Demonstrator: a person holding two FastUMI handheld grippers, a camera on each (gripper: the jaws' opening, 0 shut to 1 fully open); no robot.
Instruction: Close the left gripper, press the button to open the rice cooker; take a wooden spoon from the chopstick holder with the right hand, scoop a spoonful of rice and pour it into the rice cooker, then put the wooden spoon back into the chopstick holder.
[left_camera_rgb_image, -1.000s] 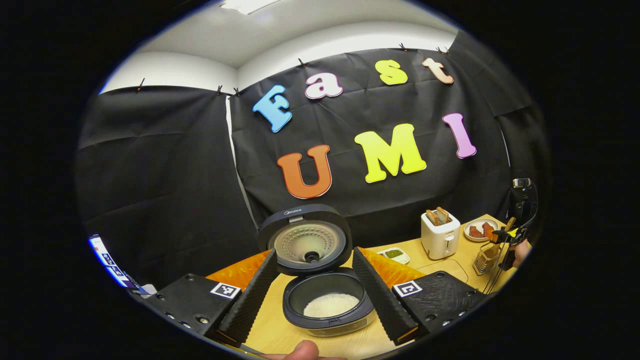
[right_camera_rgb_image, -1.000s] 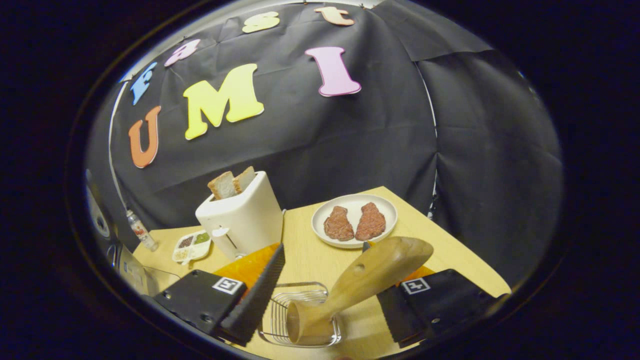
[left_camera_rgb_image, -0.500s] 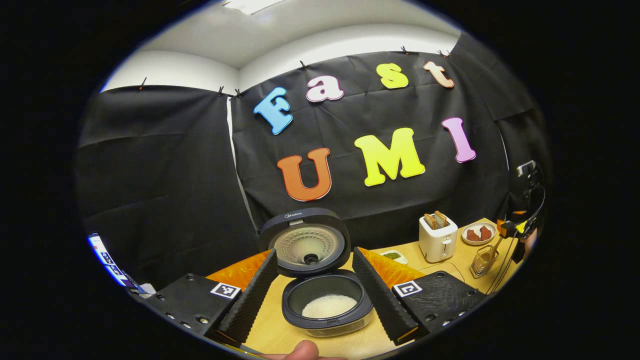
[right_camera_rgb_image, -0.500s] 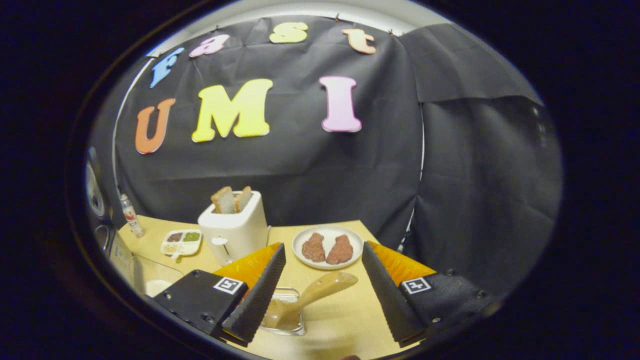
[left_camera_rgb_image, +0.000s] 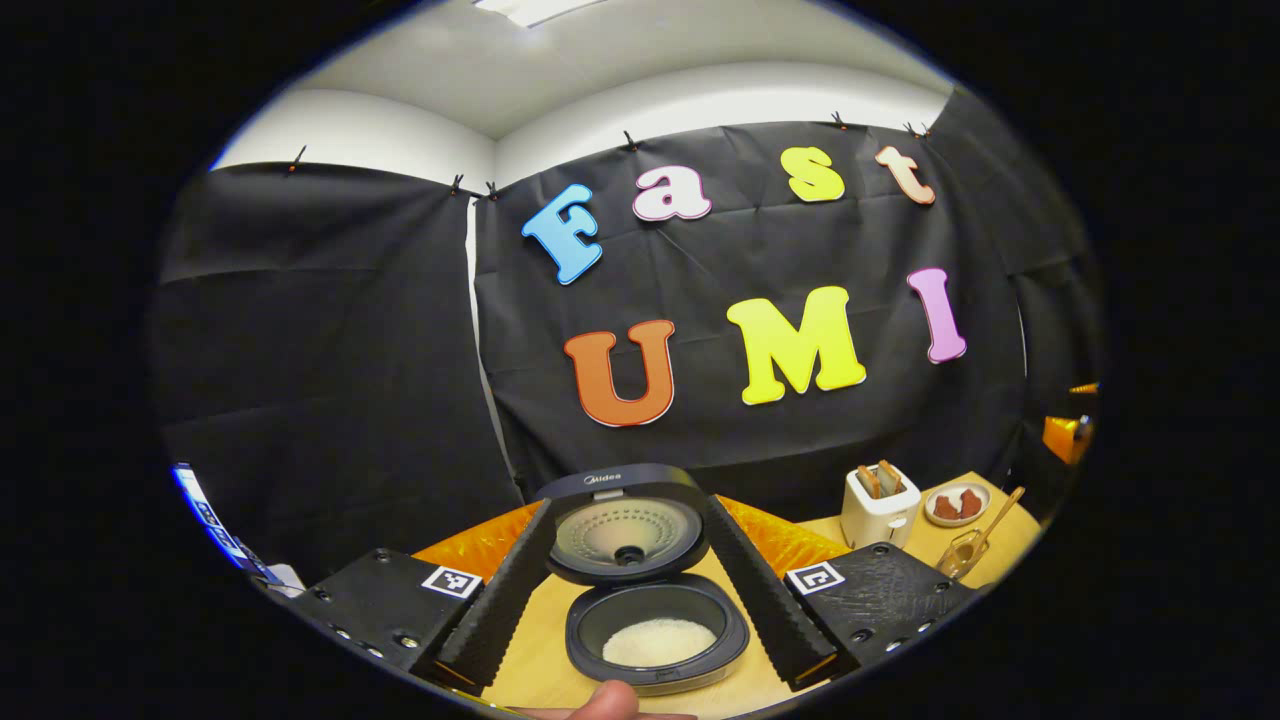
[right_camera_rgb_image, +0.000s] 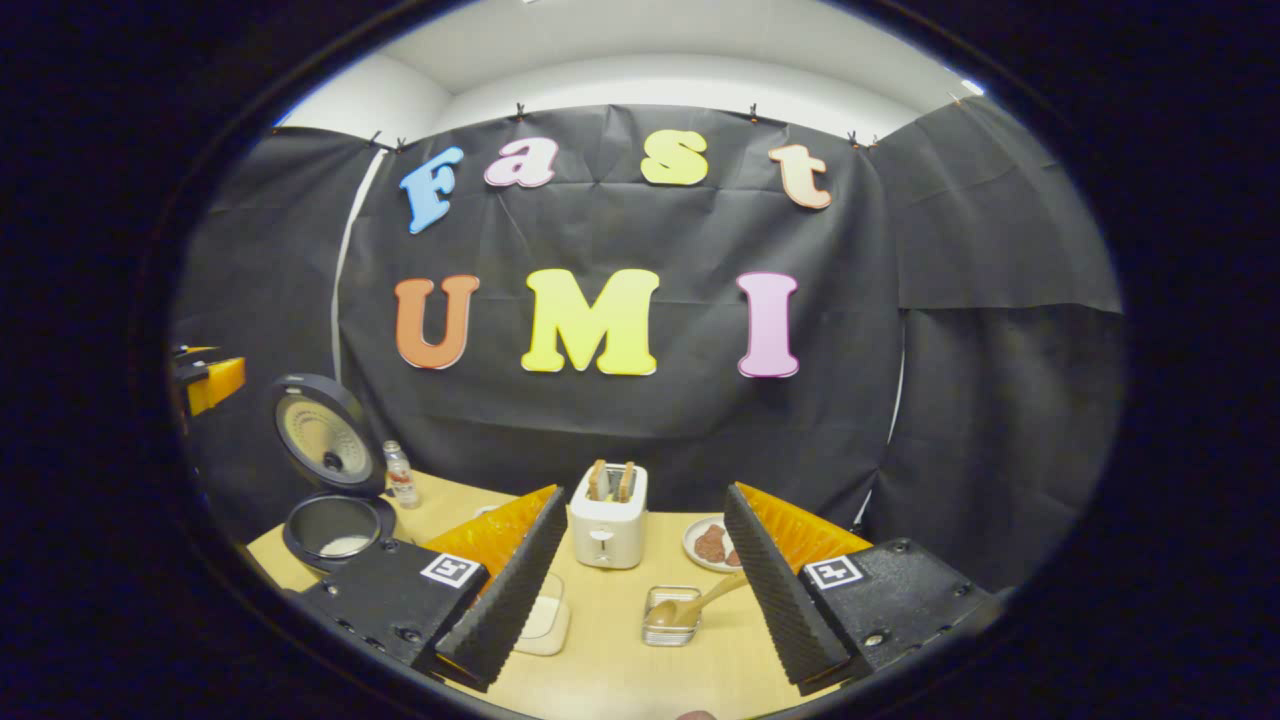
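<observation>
The rice cooker stands open with white rice in its pot and its lid upright. My left gripper is open, held back from the cooker, which sits between its fingers. The wooden spoon leans in the wire chopstick holder, bowl down and handle pointing up to the right. My right gripper is open and empty, well back from the holder. In the right gripper view the rice cooker is at the far left. In the left gripper view the chopstick holder is at the far right.
A white toaster with two bread slices stands behind the holder, beside a plate of meat. A small bottle stands by the cooker. A pale container lies by my right gripper's left finger. A thumb shows at the bottom edge.
Both grippers have drawn back and up from the table. The right gripper has moved away from the wooden spoon, which stays leaning in the chopstick holder. The cooker lid stays up.
</observation>
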